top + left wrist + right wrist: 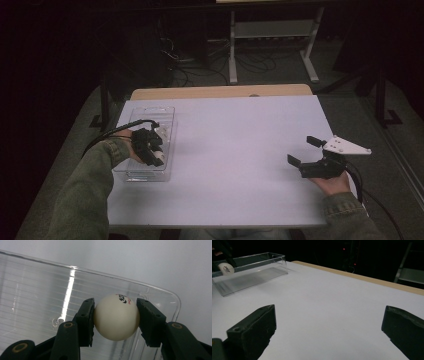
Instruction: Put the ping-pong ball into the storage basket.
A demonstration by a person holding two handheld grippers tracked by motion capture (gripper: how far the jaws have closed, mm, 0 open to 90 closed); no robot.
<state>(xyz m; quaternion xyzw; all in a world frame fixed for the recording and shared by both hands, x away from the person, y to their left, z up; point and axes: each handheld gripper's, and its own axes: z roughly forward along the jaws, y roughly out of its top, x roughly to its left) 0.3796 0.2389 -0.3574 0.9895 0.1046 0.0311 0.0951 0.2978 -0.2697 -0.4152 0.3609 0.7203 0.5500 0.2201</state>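
The left gripper (154, 150) clamps a white table-tennis ball (116, 317) between its two black jaws, one pad pressed against each side of the ball. Red and black print shows on the ball's upper face in the left gripper view. From the high view the left gripper sits over the clear plastic tray (164, 116) at the left side of the white table (235, 150), with the ball (158, 159) at its tip above the tray's near end. The tray's ribbed transparent floor and rounded corner (172, 296) lie right behind the ball in the left gripper view. A green sleeve (87, 190) leads up to that hand.

Across the bare middle of the table, well apart from the tray, the right gripper (306, 151) rests near the right edge with its jaws spread wide and nothing between them. In the right gripper view the tray (249, 272) and the held ball (226, 268) appear far off at upper left.
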